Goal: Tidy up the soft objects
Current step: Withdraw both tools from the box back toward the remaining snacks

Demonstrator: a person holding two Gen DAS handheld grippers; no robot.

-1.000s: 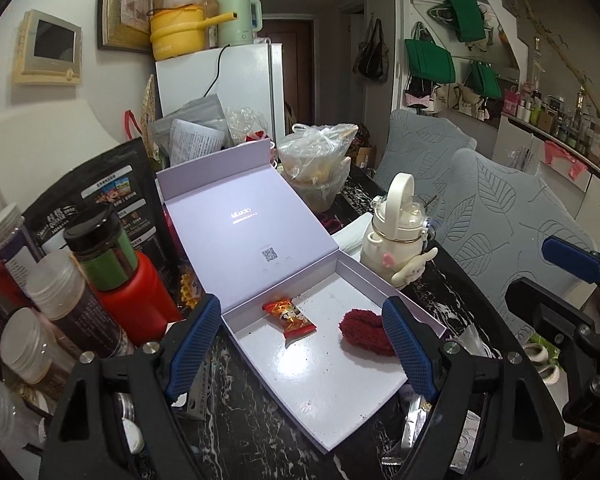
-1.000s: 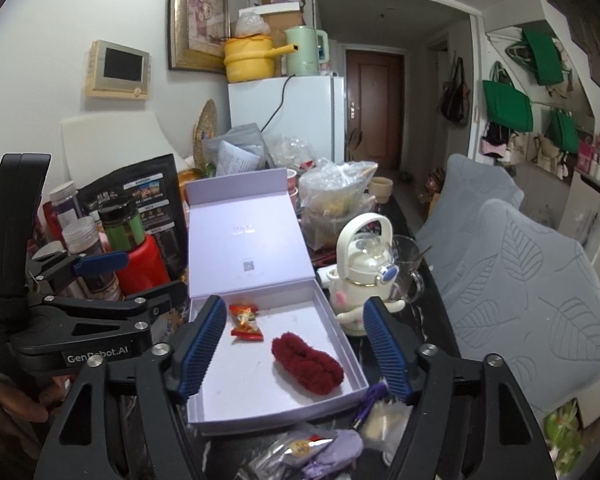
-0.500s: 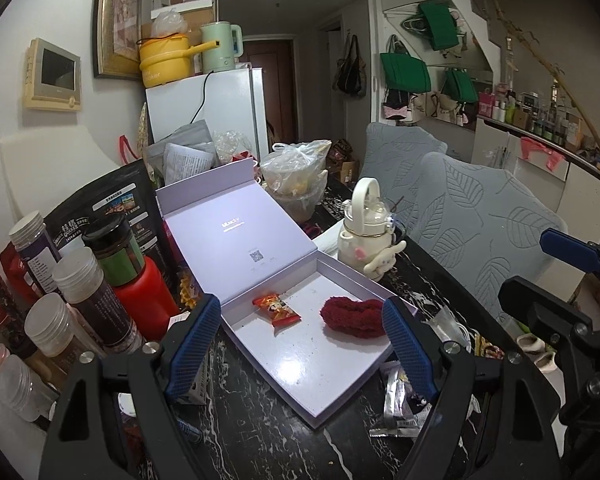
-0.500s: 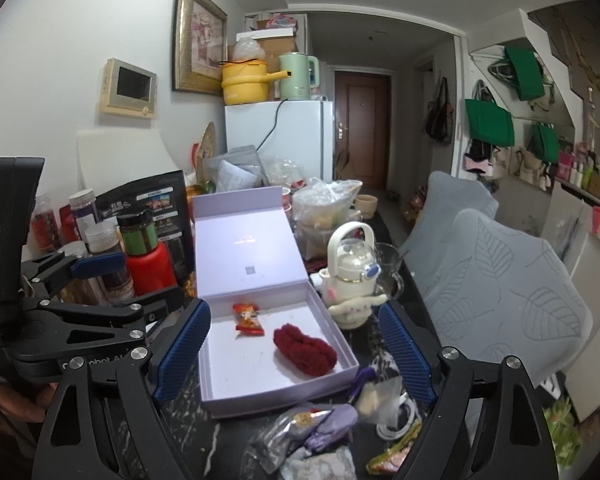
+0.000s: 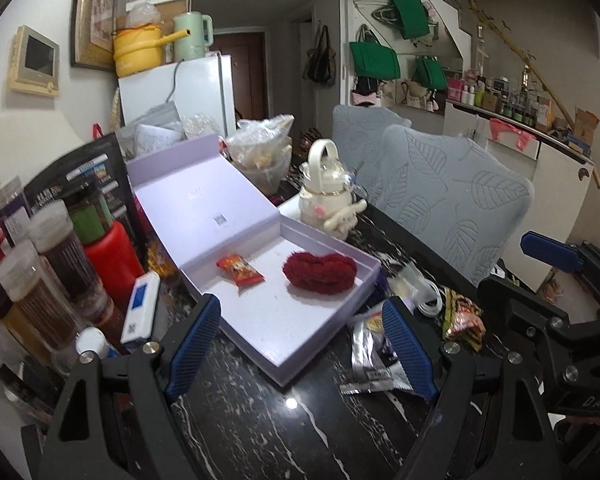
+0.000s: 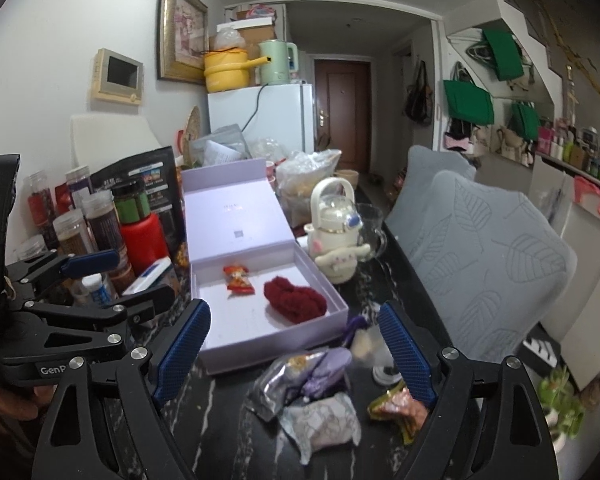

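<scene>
An open lilac box (image 5: pixel 364 280) lies on the black marble table (image 5: pixel 260 420), its lid leaning back. Inside it rest a fuzzy dark red soft piece (image 5: pixel 320 272) and an orange snack packet (image 5: pixel 240 272). My left gripper (image 5: pixel 300 306) hovers open before the box's near corner, with nothing between its pads. In the right wrist view the box (image 6: pixel 332 312), the red piece (image 6: pixel 294 300) and the packet (image 6: pixel 238 278) lie ahead. My right gripper (image 6: pixel 294 308) is open and empty above a lilac soft pouch (image 6: pixel 324 364) and a pale printed pouch (image 6: pixel 324 420).
Jars and a red bottle (image 5: pixel 112 252) crowd the left side. A white kettle-shaped bottle (image 5: pixel 328 196) stands behind the box, with grey leaf-patterned chair backs (image 5: pixel 452 200) to the right. Foil packets (image 5: pixel 372 356), a white cable (image 5: pixel 428 304) and snack wrappers (image 6: pixel 400 404) litter the near table.
Both grippers have drawn back from the box, so it looks smaller and more of the near table and its loose packets shows. The right jaws stand wider than a second ago.
</scene>
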